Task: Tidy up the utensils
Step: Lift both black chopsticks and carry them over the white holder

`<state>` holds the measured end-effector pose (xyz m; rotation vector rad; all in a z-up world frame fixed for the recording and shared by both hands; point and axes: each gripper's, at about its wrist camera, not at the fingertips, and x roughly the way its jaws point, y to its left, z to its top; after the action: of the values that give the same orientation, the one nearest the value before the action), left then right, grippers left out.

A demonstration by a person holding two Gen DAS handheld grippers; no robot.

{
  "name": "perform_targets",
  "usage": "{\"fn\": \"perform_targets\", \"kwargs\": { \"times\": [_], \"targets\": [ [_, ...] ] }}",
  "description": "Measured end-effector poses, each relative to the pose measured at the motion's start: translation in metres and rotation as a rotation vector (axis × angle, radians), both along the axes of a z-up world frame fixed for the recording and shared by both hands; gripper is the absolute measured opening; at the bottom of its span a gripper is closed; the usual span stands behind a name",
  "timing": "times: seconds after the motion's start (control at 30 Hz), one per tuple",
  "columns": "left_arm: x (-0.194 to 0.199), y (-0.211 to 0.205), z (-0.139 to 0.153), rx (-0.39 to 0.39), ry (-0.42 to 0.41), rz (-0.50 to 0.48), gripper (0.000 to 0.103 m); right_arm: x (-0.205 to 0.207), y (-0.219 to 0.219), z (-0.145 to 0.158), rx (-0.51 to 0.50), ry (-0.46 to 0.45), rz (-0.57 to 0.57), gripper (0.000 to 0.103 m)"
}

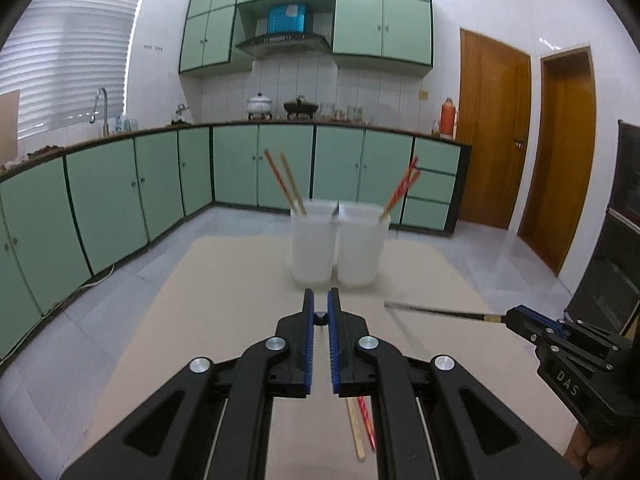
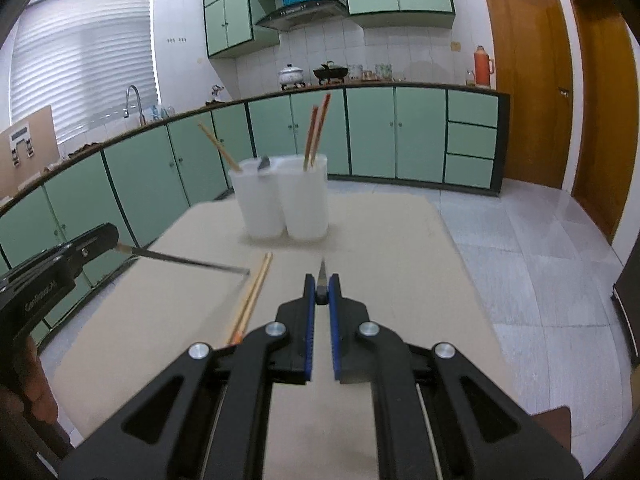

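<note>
Two white cups (image 1: 313, 246) (image 1: 362, 248) stand side by side at the table's far end, with chopsticks (image 1: 285, 184) (image 1: 400, 188) leaning in them; they also show in the right wrist view (image 2: 262, 204) (image 2: 306, 200). My left gripper (image 1: 321, 300) is shut on a dark chopstick, seen end-on between its pads and as a long rod (image 2: 188, 262) in the right wrist view. My right gripper (image 2: 322, 286) is shut on another dark chopstick (image 2: 322, 272), which shows as a rod (image 1: 440, 312) in the left wrist view. Both hover over the table before the cups.
A tan and a red chopstick (image 1: 360, 426) lie on the beige table (image 1: 200, 320) under my left gripper; they show in the right wrist view (image 2: 252, 300). Green kitchen cabinets (image 1: 120, 192), a sink and wooden doors (image 1: 494, 128) surround the table.
</note>
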<state>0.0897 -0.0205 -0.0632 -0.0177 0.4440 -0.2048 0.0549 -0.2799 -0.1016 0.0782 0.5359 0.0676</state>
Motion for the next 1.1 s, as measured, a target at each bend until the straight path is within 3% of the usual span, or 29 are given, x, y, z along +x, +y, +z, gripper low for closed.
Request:
{"fn": "perform_targets", "kwargs": {
  "times": [0.43,0.83,1.1],
  "targets": [
    [0.050,0.002,0.041,-0.033,0.042,-0.050,0.007,0.055,-0.020,0.079,0.091,0.021,0.083,0.006],
    [0.067,0.006,0.062,-0.053,0.053,-0.070,0.007,0.084,-0.011,0.103,0.086,0.038,0.155,0.006],
    [0.076,0.009,0.085,-0.064,0.010,-0.086,0.006,0.095,-0.009,0.136,0.088,-0.013,0.204,0.006]
  ]
}}
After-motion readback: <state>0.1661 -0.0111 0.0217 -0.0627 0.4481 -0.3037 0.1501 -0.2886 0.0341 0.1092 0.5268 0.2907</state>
